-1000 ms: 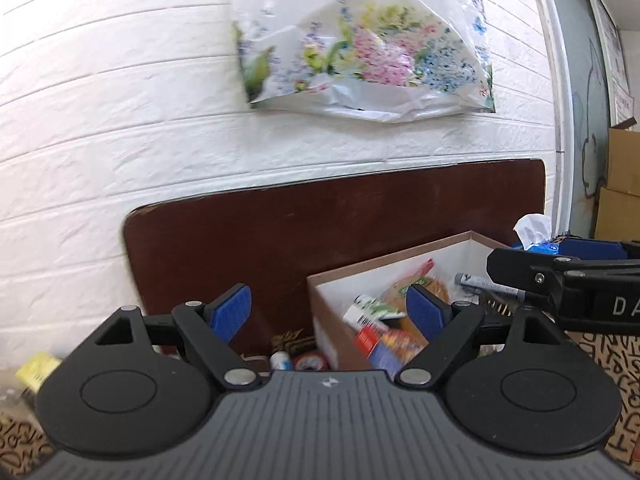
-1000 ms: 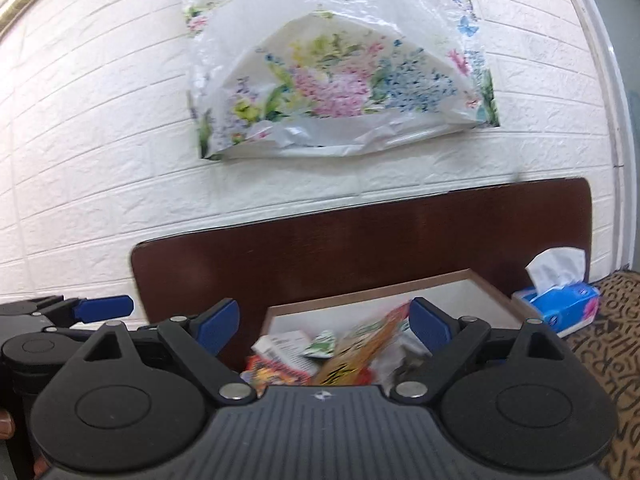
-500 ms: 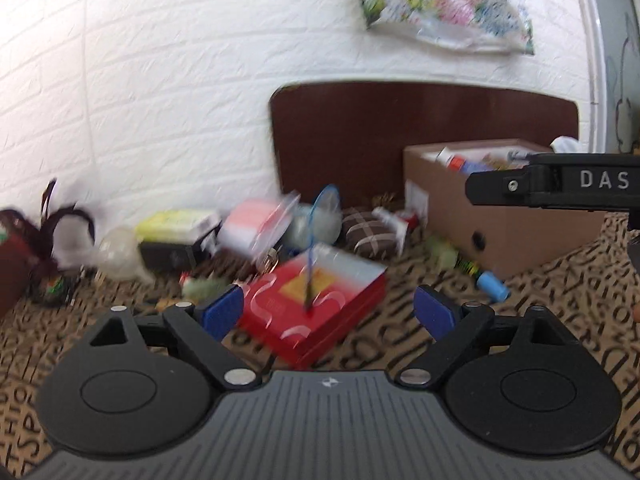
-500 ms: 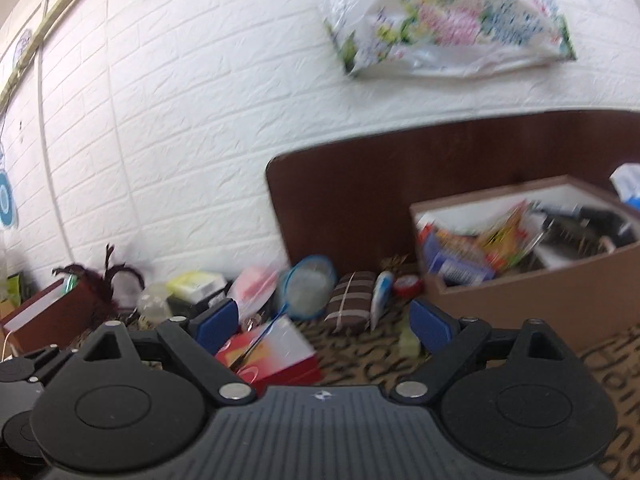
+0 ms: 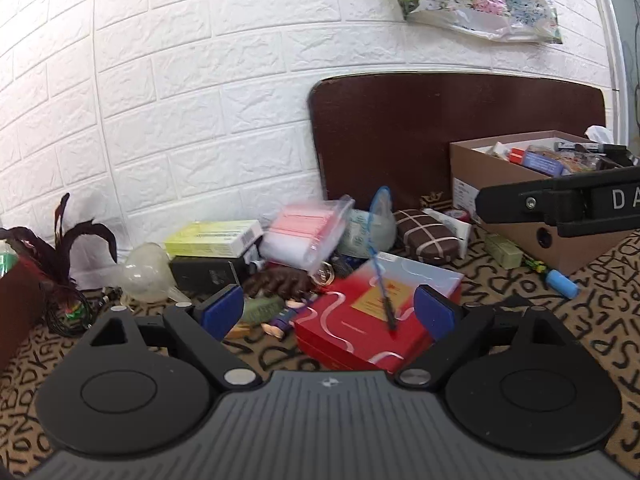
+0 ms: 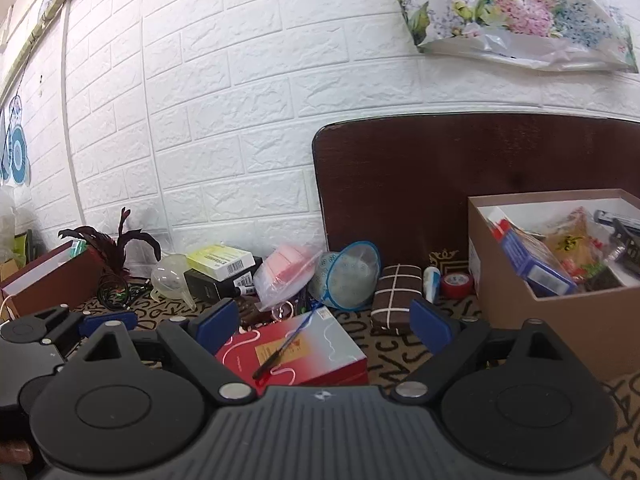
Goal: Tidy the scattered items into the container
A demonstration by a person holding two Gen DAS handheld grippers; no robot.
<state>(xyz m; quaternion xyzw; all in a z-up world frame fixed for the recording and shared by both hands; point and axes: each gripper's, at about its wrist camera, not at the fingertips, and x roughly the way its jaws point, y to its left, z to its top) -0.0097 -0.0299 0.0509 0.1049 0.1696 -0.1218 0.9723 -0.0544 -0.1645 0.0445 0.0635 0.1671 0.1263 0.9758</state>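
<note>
A brown cardboard box point(image 6: 560, 320) holding several items stands at the right, also in the left wrist view point(image 5: 516, 236). A red flat box point(image 5: 376, 320) lies on the letter-print cloth with a small blue racket point(image 5: 380, 248) across it; both show in the right wrist view, the box point(image 6: 296, 356) and the racket point(image 6: 348, 276). Behind lie a pink bagged pack point(image 5: 304, 232), a brown checked pouch point(image 5: 426, 236) and a yellow-green carton point(image 5: 212, 234). My left gripper point(image 5: 328, 312) is open and empty above the red box. My right gripper point(image 6: 324, 320) is open and empty, just right of it.
A white brick wall and a dark brown board point(image 6: 460, 184) close the back. A clear funnel point(image 5: 144, 268), a black box point(image 5: 208, 274), a dark feather point(image 5: 60, 236) and a brown box point(image 6: 48, 280) lie at the left. A blue-capped tube point(image 5: 560, 282) lies by the cardboard box.
Both grippers swung left and down, from looking into the cardboard box to facing the scattered pile and the red box. Both stayed open and empty.
</note>
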